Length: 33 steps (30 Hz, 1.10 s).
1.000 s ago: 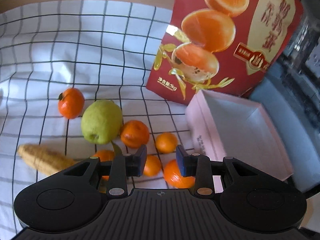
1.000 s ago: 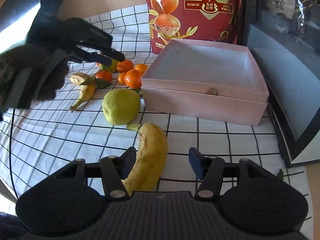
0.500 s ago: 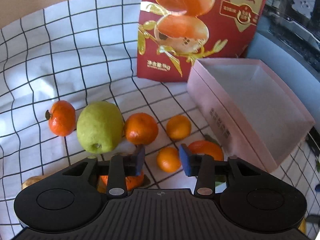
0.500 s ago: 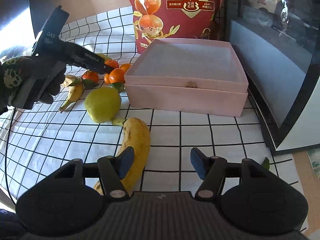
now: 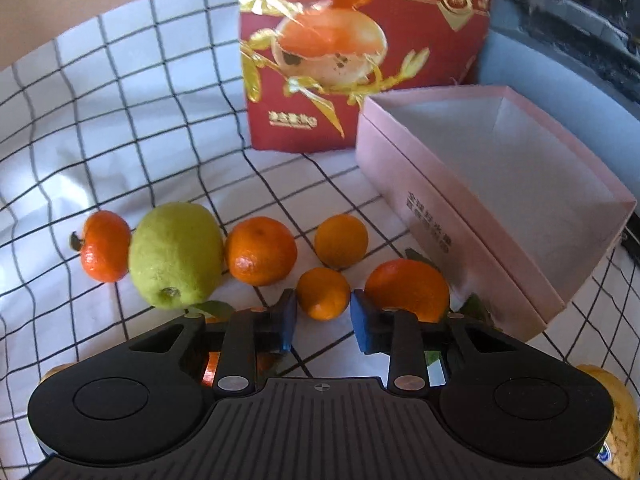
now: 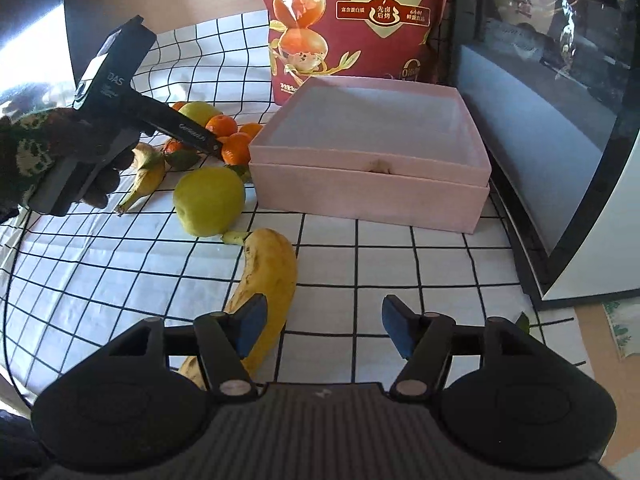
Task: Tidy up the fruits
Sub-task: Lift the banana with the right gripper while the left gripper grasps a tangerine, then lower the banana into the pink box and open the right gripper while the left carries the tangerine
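Orange mandarin sits between my left gripper's closing jaws, untouched; I centre it before lifting toward the pink box. Right gripper spread, empty.

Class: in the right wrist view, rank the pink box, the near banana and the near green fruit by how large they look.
1. pink box, clearly largest.
2. banana, though nearness to the camera inflates it.
3. green fruit, smallest.

place: home table | evidence: grid tablecloth, snack bag, fruit
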Tool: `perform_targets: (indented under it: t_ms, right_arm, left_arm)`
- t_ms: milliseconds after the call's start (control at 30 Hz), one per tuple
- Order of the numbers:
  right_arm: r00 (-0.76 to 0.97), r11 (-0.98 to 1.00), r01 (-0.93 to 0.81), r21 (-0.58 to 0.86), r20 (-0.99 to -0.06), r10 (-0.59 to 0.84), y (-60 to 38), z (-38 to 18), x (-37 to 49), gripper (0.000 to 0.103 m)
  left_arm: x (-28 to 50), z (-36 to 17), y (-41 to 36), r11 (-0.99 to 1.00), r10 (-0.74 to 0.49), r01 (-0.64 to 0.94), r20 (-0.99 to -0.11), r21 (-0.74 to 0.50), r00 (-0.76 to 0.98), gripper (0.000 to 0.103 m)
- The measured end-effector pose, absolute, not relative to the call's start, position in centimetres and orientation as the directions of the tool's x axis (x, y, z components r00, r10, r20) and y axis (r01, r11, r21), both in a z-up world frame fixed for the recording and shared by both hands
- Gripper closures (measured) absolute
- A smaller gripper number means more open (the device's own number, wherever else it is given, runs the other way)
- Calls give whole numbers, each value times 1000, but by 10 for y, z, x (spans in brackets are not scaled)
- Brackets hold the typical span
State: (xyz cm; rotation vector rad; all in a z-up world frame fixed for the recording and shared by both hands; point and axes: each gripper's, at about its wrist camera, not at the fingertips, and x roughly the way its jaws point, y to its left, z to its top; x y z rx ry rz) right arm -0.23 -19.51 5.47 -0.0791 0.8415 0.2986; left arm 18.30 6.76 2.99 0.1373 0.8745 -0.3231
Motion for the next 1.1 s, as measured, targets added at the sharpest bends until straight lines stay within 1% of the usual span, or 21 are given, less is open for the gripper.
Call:
perform_targets:
  t_ms: [100, 233, 500, 667, 800, 867, 900, 967, 1033, 1100]
  right_arm:
    - [622, 953, -294, 76, -742, 251, -194, 56, -2, 39]
    - [616, 945, -313, 89, -738, 274, -186, 55, 0, 39]
    - [564, 929, -341, 140, -761, 322, -166, 42, 14, 39]
    - [567, 940, -331, 80, -779, 266, -154, 33, 21, 39]
    - [564, 949, -314, 43, -796, 222, -151, 29, 25, 39]
    - [559, 944, -327, 40, -797, 227, -151, 29, 25, 48]
    - [553, 938, -342, 49, -797, 244, -151, 31, 24, 58]
    - [540, 930, -362, 67, -798, 268, -152, 33, 23, 59]
    - [531, 923, -372, 96, -794, 297, -156, 37, 23, 65]
    - [524, 915, -370, 157, -779, 346, -165, 45, 23, 67]
  left_arm:
    - [173, 33, 76, 957, -223, 288, -752, -46, 620, 70]
    - [143, 42, 91, 964, -252, 233, -719, -128, 648, 70]
    - [56, 56, 90, 953, -301, 224, -695, -202, 653, 70]
    - [14, 54, 81, 946, -325, 211, -702, -247, 634, 70]
    - [-4, 49, 71, 937, -349, 212, -710, -278, 612, 70]
    - [-11, 49, 63, 935, -354, 227, -712, -272, 606, 70]
    - [-14, 50, 60, 933, -360, 234, -711, -273, 604, 70]
    - [-17, 52, 55, 927, -375, 246, -706, -283, 601, 70]
    - [-18, 57, 51, 924, -383, 256, -698, -285, 606, 70]
    - [-16, 64, 49, 920, -393, 266, -683, -289, 616, 70]
